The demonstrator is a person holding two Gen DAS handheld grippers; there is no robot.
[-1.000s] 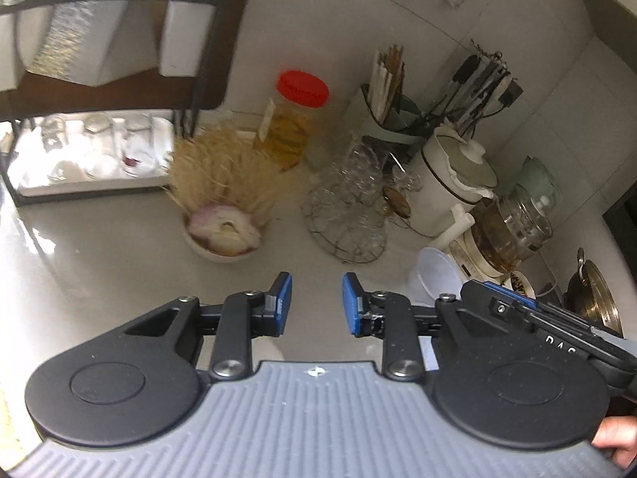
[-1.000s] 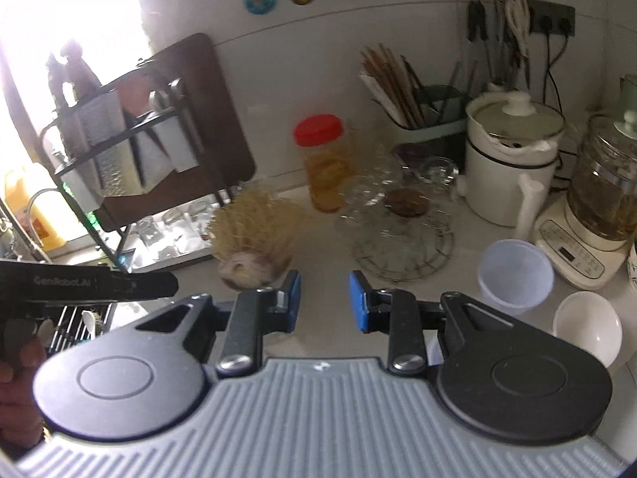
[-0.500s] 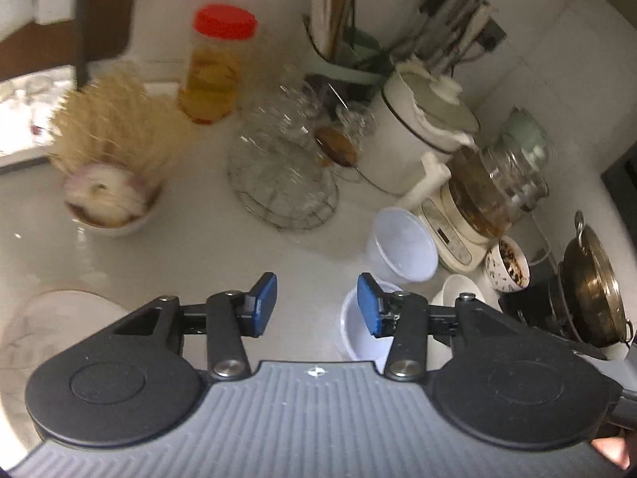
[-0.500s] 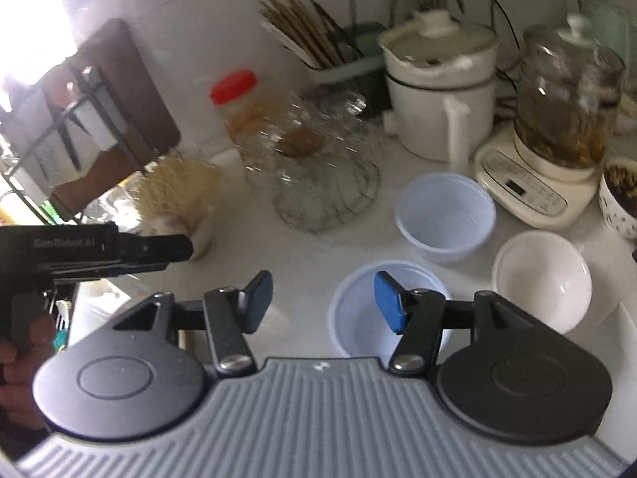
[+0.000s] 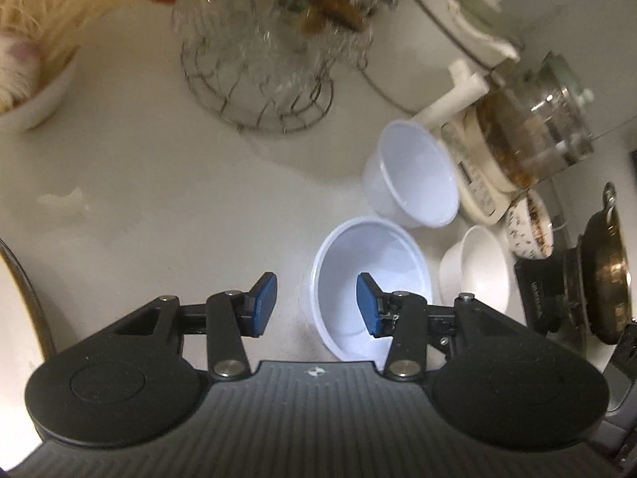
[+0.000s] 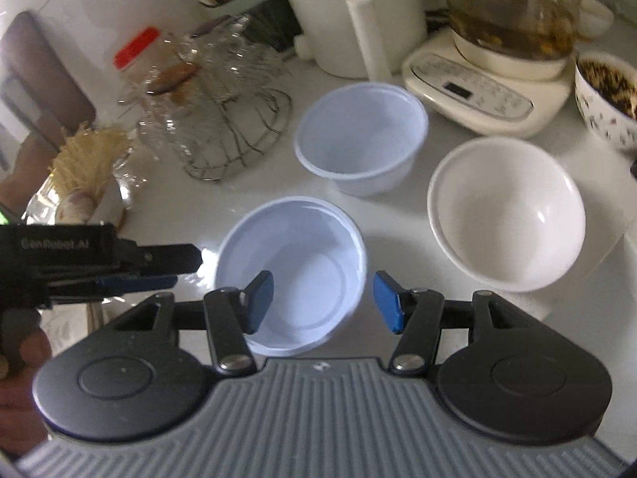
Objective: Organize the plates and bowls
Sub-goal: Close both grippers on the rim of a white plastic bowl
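Right wrist: both tools (image 6: pixel 323 300) wider, seemingly nearer bowl (image 6: pixel 292 263).

The left wrist view is dim and yellowish, motion-blurred toward the top, where the wire rack (image 5: pixel 258 75) smears. The right wrist view is brighter, with daylight from the upper left and glare on the bench (image 6: pixel 398 235); fisheye bending curves both edges

Two pale-blue bowls (image 6: pixel 292 267), white bowl (image 6: pixel 505 215), speckled bowl (image 6: pixel 607 99), blue-tipped tongs (image 6: pixel 323 304).
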